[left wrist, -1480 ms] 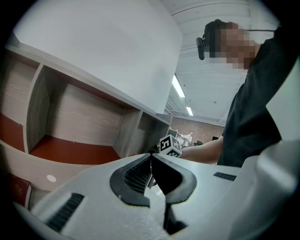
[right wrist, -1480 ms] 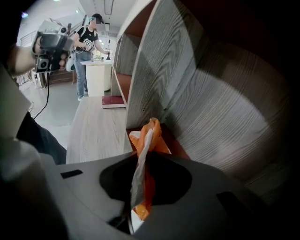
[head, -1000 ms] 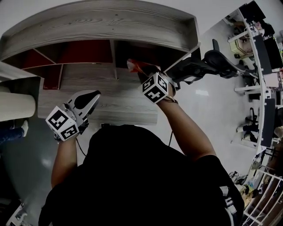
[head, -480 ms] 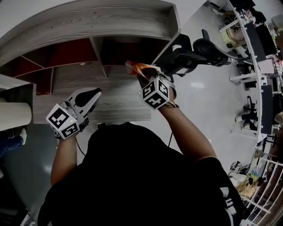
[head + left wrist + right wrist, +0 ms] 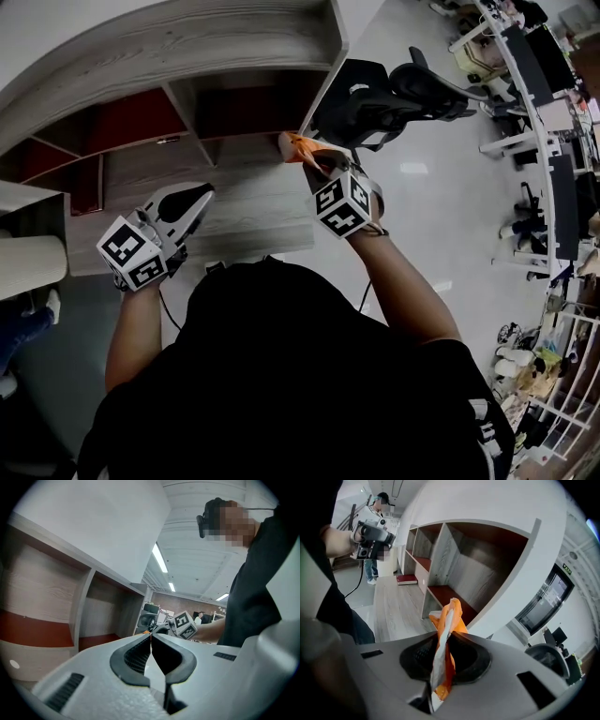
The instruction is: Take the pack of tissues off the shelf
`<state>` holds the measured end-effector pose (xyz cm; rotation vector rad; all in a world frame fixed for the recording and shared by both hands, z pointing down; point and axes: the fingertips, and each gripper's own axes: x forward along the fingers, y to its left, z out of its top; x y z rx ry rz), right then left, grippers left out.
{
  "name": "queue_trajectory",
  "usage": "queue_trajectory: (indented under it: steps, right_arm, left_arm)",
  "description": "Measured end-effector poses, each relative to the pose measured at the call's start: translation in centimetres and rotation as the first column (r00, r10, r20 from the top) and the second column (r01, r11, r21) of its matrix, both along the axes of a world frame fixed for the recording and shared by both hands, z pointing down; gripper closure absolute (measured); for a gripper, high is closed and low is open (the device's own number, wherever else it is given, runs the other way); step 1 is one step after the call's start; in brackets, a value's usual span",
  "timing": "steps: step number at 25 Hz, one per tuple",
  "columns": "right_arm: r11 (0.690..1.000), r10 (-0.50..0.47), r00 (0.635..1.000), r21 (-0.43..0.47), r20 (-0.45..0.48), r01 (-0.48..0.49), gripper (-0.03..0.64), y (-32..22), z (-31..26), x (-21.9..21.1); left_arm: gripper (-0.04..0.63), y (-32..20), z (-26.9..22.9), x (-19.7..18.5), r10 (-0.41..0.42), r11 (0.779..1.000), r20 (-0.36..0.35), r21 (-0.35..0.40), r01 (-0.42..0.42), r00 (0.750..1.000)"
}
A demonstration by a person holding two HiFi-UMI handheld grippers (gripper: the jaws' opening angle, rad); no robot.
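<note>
The pack of tissues point(image 5: 446, 620), orange and white and crumpled, is pinched between the jaws of my right gripper point(image 5: 443, 637). In the head view the pack of tissues point(image 5: 305, 148) hangs above the right end of the wooden desk point(image 5: 248, 211), out in front of the shelf point(image 5: 187, 56). My right gripper point(image 5: 317, 161) is shut on it. My left gripper point(image 5: 202, 192) hovers over the desk to the left, apart from the pack. In the left gripper view my left gripper point(image 5: 151, 635) has its pads touching and nothing between them.
The shelf's compartments point(image 5: 454, 573) have red-brown floors and look bare. A red book point(image 5: 407, 579) lies on the desk further left. A black office chair point(image 5: 375, 89) stands just right of the shelf's end. Desks and chairs point(image 5: 539, 112) line the far right.
My right gripper has carried the pack away from the shelf opening toward the desk's right end. The left gripper has stayed over the desk's left part, still shut.
</note>
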<state>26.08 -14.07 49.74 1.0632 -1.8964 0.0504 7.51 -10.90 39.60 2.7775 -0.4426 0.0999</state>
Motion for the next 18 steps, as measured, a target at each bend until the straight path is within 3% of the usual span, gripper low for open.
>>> queue_trajectory:
  steps: [18]
  right_arm:
    - [0.994, 0.105, 0.994, 0.003, 0.006, -0.105, 0.571, 6.1, -1.8, 1.7]
  left_arm:
    - [0.575, 0.4, 1.1, 2.4, 0.117, 0.993, 0.006, -0.006, -0.117, 0.993]
